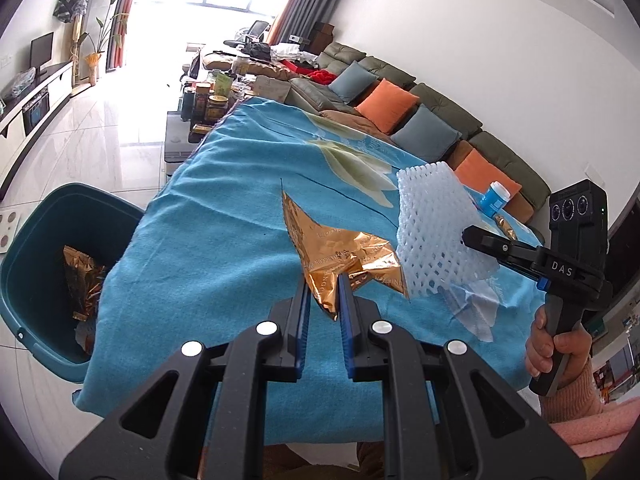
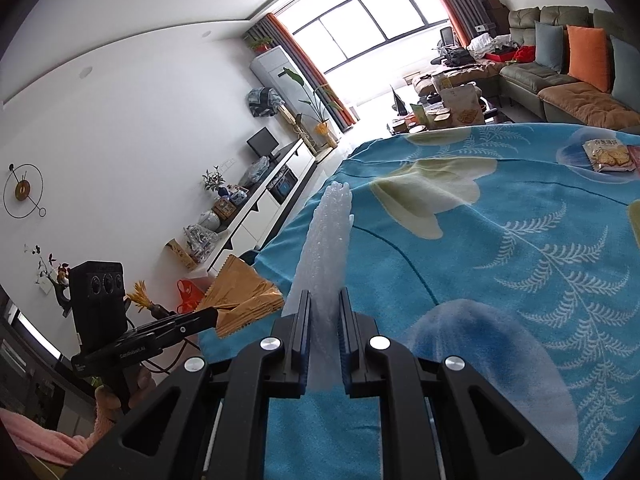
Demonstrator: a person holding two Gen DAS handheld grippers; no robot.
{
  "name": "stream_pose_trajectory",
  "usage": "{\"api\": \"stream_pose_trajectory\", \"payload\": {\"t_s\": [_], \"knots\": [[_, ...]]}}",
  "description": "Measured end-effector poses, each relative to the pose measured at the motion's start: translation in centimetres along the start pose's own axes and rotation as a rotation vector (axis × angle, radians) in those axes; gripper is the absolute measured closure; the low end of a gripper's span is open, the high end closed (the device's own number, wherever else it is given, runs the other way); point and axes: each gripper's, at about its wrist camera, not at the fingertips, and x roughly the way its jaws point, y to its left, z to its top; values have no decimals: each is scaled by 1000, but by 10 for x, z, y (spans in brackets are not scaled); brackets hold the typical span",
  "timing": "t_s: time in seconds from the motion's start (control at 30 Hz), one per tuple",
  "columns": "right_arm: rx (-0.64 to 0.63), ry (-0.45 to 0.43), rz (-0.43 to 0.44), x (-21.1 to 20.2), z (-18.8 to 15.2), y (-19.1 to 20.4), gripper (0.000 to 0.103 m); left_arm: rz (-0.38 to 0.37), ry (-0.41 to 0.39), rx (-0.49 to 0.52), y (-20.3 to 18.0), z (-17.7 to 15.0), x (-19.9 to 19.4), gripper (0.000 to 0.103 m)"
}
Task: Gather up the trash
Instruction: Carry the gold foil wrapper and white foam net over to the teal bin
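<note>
My left gripper (image 1: pixel 323 284) is shut on a crumpled gold foil wrapper (image 1: pixel 340 252) and holds it above the blue cloth-covered table (image 1: pixel 224 220). My right gripper (image 2: pixel 325 300) is shut on a white foam net sleeve (image 2: pixel 326 240), which also shows in the left wrist view (image 1: pixel 432 236), lifted over the table. The right gripper appears at the right of the left wrist view (image 1: pixel 466 236), and the left gripper with the wrapper (image 2: pixel 244 296) at the left of the right wrist view. A teal trash bin (image 1: pixel 48 264) stands beside the table's left edge, with a gold wrapper (image 1: pixel 82 276) inside.
A blue-and-white bottle (image 1: pixel 493 197) and a small brown item (image 1: pixel 505 226) lie at the table's far side. A snack packet (image 2: pixel 608 155) lies far right on the table. A clear plastic scrap (image 1: pixel 476 308) lies under the foam net. A sofa with cushions (image 1: pixel 400 104) runs behind.
</note>
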Motion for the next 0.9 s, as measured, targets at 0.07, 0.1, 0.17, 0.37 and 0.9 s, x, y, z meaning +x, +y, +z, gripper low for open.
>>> {"api": "stream_pose_trajectory", "payload": {"t_s": [0.07, 0.1, 0.17, 0.37, 0.9], "knots": [[-2, 3, 5, 2, 0, 4, 92, 7, -2, -3, 2, -1, -3, 89], [-4, 5, 7, 3, -1, 5, 92, 10, -4, -5, 4, -1, -4, 89], [-6, 8, 11, 8, 1, 7, 92, 16, -9, -8, 7, -3, -8, 89], [-13, 21, 25, 16, 2, 13, 92, 36, -22, -26, 18, -5, -18, 89], [-35, 55, 59, 42, 4, 31, 92, 87, -40, -54, 35, -5, -32, 89]]}}
